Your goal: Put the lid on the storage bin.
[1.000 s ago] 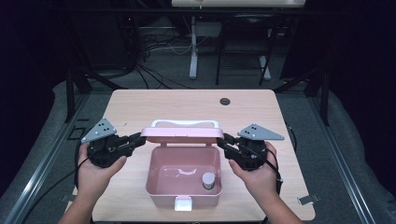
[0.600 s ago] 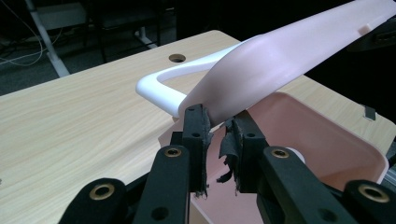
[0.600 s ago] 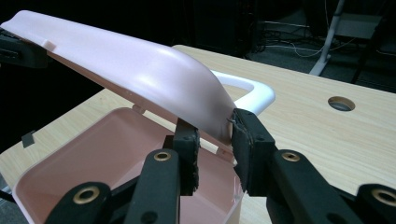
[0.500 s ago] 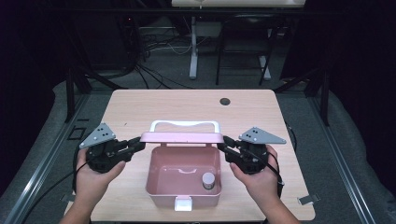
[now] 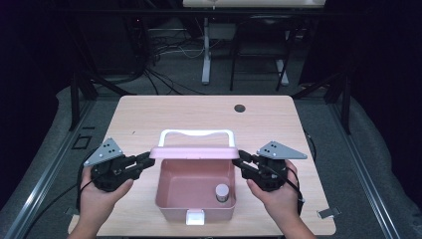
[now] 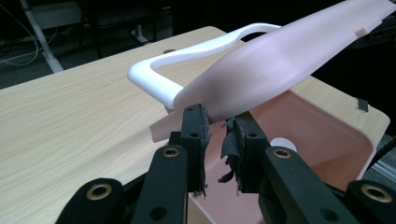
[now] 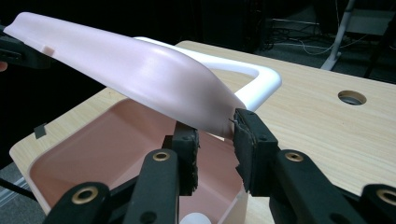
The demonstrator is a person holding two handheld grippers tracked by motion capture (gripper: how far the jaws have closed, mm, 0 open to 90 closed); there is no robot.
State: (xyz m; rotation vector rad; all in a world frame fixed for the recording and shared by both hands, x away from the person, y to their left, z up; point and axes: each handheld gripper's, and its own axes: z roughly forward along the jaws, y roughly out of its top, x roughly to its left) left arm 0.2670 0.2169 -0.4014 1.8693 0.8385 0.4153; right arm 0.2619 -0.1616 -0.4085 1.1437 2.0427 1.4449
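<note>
1. Pink box (image 5: 195, 191) sits open on the bench (image 5: 149, 117).
2. Left tool (image 5: 147, 159) and right tool (image 5: 238, 158) grip the lid (image 5: 194, 152) ends.
3. Small jar (image 5: 222, 191) stands inside the box.

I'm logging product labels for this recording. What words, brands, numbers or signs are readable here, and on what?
None: no readable text on the pink box, its lid, the white handle, the small bottle inside, the white latch or the table.

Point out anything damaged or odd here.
The left claw has a frayed pad: black strips hang loose from its inner face, next to the lid edge between its jaws. Nothing is spilled; a small bottle stands upright in the box.
</note>
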